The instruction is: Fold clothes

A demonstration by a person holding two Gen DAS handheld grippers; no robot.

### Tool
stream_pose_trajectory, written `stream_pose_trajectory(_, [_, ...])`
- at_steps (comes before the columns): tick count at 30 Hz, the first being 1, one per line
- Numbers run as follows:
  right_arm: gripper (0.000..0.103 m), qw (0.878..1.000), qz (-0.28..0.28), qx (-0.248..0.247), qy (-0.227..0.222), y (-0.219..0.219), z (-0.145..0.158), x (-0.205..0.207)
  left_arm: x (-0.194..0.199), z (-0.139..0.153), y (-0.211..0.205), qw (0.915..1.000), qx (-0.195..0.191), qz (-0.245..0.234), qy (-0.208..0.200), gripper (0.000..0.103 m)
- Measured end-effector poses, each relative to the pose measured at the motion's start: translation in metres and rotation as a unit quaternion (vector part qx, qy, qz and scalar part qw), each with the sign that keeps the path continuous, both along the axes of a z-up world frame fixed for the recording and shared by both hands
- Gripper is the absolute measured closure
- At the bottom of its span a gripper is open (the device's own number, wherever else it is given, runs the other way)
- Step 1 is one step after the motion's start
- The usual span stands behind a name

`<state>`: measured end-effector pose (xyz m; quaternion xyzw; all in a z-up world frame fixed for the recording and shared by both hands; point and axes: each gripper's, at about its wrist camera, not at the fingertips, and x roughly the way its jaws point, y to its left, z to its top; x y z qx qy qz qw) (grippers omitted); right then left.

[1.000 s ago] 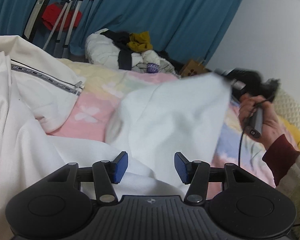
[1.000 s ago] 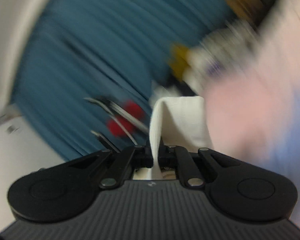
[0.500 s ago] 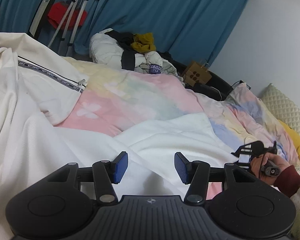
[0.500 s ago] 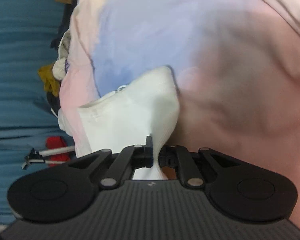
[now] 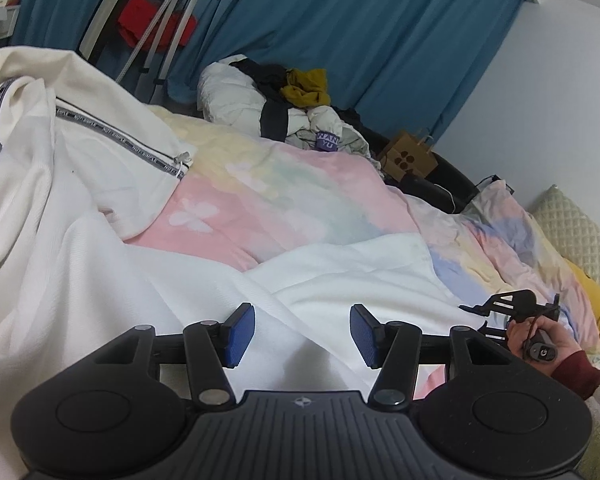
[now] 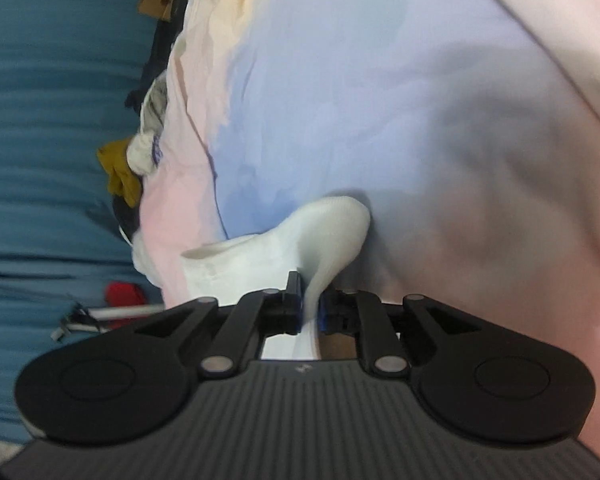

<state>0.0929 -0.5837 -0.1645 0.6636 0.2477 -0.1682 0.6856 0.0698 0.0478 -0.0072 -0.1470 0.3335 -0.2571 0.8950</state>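
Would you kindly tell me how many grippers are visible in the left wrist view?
2: the left gripper in the foreground, over the white garment; the right gripper at the right edge.

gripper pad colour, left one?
Blue pads on the left gripper, black frame; clearest in the left wrist view.

We observe the left tool (image 5: 302, 334) with blue pads apart above the white garment (image 5: 148, 280), spread across the pastel bed (image 5: 284, 192).
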Motion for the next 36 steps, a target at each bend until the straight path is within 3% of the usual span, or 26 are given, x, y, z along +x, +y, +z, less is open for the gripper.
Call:
stream_pose_trajectory(3, [0.091, 0.998, 0.031, -0.046, -0.007, -0.001, 0.006, 0.012, 0.003, -0.003, 0.0, 1.0, -0.002, 0.004, 0.006, 0.047])
stream_pose_trajectory(7, [0.096, 0.986, 0.069, -0.148, -0.025, 0.006, 0.033, 0.022, 0.007, -0.006, -0.001, 0.9999, 0.002, 0.008, 0.01, 0.047])
stream_pose_trajectory(11, [0.097, 0.978, 0.032, -0.187, -0.09, 0.004, 0.064, 0.008, 0.007, -0.007, -0.001, 0.9999, 0.004, 0.01, 0.012, 0.047])
stream_pose_trajectory(13, [0.097, 0.968, -0.001, -0.231, -0.1, 0.001, 0.078, -0.003, 0.003, -0.004, 0.002, 0.9997, 0.002, 0.012, 0.019, 0.047])
stream_pose_trajectory(16, [0.097, 0.954, -0.069, -0.284, -0.061, -0.014, 0.077, -0.021, -0.006, 0.008, 0.013, 0.9989, -0.02, 0.02, 0.038, 0.047])
stream_pose_trajectory(19, [0.097, 0.956, -0.096, -0.276, 0.015, -0.028, 0.049, -0.025, -0.025, 0.03, 0.041, 0.997, -0.04, 0.042, 0.05, 0.044])
stream_pose_trajectory(21, [0.097, 0.958, -0.091, -0.264, 0.06, -0.033, 0.029, -0.023, -0.039, 0.047, 0.066, 0.9948, -0.039, 0.079, 0.05, 0.031])
stream_pose_trajectory(24, [0.097, 0.955, -0.095, -0.27, 0.076, -0.035, 0.023, -0.023, -0.062, 0.072, 0.113, 0.9855, -0.025, 0.161, 0.046, 0.024])
stream_pose_trajectory(27, [0.097, 0.948, -0.102, -0.293, 0.069, -0.03, 0.033, -0.02, -0.074, 0.082, 0.158, 0.966, 0.005, 0.25, 0.067, 0.021])
stream_pose_trajectory(28, [0.097, 0.945, -0.102, -0.303, 0.068, -0.026, 0.037, -0.016, -0.072, 0.079, 0.17, 0.9572, 0.017, 0.273, 0.096, 0.021])
stream_pose_trajectory(30, [0.097, 0.941, -0.101, -0.317, 0.066, -0.022, 0.044, -0.015, -0.068, 0.065, 0.194, 0.93, 0.029, 0.322, 0.175, 0.021])
stream_pose_trajectory(32, [0.097, 0.938, -0.101, -0.325, 0.064, -0.02, 0.049, -0.019, -0.065, 0.047, 0.215, 0.9077, 0.002, 0.35, 0.231, 0.021])
stream_pose_trajectory(36, [0.097, 0.943, -0.106, -0.309, 0.059, -0.02, 0.052, -0.024, -0.051, 0.007, 0.254, 0.8692, -0.058, 0.396, 0.29, 0.026])
